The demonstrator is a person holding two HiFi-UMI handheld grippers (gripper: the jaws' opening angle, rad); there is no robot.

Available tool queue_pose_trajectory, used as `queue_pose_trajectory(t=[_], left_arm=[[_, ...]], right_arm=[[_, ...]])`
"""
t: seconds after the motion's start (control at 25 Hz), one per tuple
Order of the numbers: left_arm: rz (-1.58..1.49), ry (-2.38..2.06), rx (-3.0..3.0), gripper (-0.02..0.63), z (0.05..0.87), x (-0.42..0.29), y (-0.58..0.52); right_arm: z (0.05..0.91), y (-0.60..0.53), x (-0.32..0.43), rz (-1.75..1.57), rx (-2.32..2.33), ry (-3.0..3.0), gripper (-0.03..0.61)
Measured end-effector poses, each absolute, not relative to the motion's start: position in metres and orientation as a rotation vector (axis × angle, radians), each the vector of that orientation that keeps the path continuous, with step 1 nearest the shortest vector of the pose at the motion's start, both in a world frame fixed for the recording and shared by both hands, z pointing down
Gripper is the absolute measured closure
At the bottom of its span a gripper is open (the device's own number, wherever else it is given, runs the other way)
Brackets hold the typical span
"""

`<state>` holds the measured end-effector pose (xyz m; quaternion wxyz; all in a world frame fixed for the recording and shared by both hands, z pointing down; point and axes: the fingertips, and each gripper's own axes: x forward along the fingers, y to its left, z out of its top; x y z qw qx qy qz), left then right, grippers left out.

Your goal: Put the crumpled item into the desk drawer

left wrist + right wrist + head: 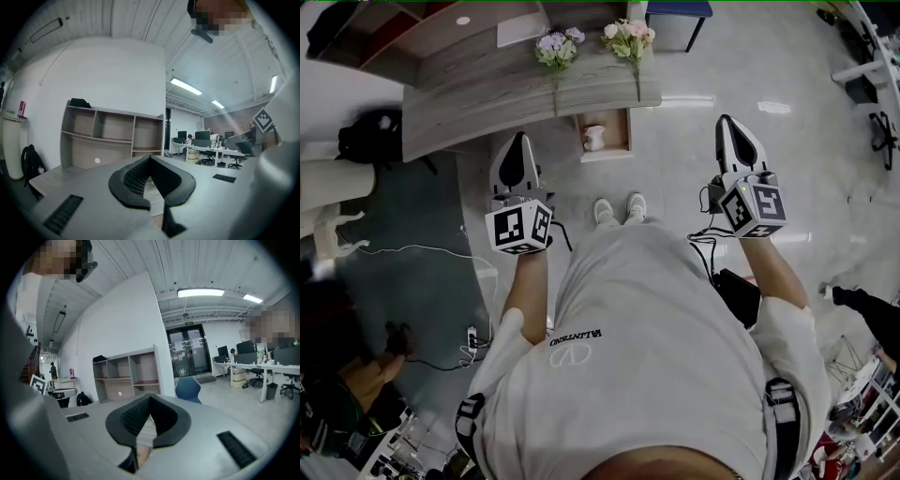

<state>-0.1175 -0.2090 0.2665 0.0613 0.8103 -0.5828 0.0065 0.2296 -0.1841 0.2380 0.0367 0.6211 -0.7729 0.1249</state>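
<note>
A white crumpled item [594, 138] lies inside the open wooden drawer [622, 131] that sticks out from under the desk [487, 98]. I stand a step back from it. My left gripper [518, 138] is held out in front of me at the left, its jaws shut with nothing between them. At the right, my right gripper [727, 120] is also shut and empty, raised level with the left. In the left gripper view the left gripper [150, 157] points at a shelf unit [112, 140]; the right gripper [150, 395] points the same way in its own view.
Two vases of flowers [557, 49] [628, 39] stand on the desk above the drawer. A black backpack [370, 136] sits by the desk's left end. Cables and a power strip [472, 337] lie on the floor at the left. A blue chair [188, 389] stands ahead.
</note>
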Motion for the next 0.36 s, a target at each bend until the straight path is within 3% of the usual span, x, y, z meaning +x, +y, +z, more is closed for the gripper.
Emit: queue_pose_trajectory(t=[0.36], left_arm=[[0.023,-1.758,2.456,0.612,0.2629,-0.1134,-0.2076]], right_arm=[[0.2338,-0.1842,0.2254,0.379,1.887,-2.384,0.581]])
